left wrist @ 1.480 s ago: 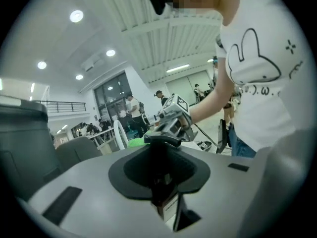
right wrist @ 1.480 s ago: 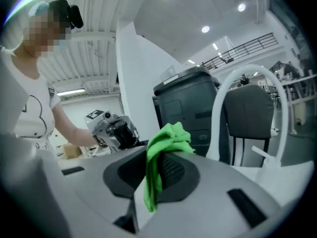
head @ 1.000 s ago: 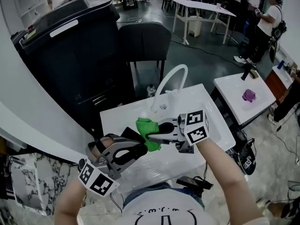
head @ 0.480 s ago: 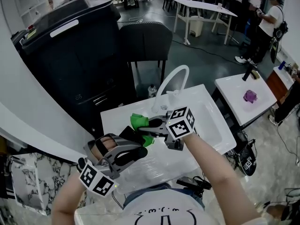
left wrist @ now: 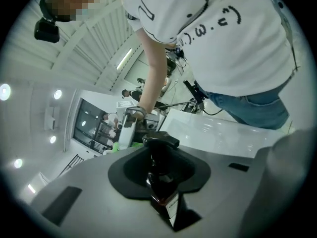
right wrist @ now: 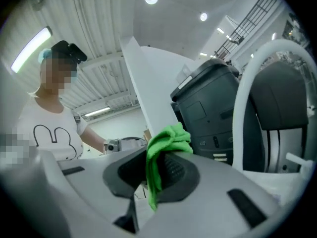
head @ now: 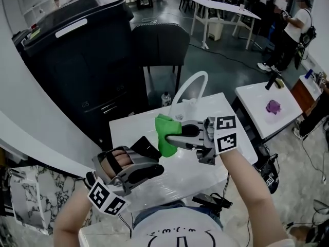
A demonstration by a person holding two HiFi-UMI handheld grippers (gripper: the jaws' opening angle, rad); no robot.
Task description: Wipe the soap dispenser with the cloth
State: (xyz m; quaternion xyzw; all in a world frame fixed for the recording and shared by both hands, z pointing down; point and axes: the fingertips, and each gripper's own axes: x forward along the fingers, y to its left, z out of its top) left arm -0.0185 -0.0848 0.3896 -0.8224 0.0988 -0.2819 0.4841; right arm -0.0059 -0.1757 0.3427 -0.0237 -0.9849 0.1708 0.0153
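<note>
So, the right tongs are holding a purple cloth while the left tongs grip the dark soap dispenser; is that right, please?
Not quite: the cloth in the right tongs is green, not purple, as the right gripper view shows. The left tongs do grip the dark soap dispenser.

left gripper (left wrist: 159, 175): fingers closed, near torso | right gripper (right wrist: 156, 175): fingers closed, arm extended

White short-sleeved T-shirt (left wrist: 233, 33) with a black line drawing on the front, blue jeans (left wrist: 260, 108), grey left tool (head: 154, 162) and right tool (head: 171, 135) with black inner pads (right wrist: 174, 171), a white cube (head: 225, 134) of black square markers at the back of each
</note>
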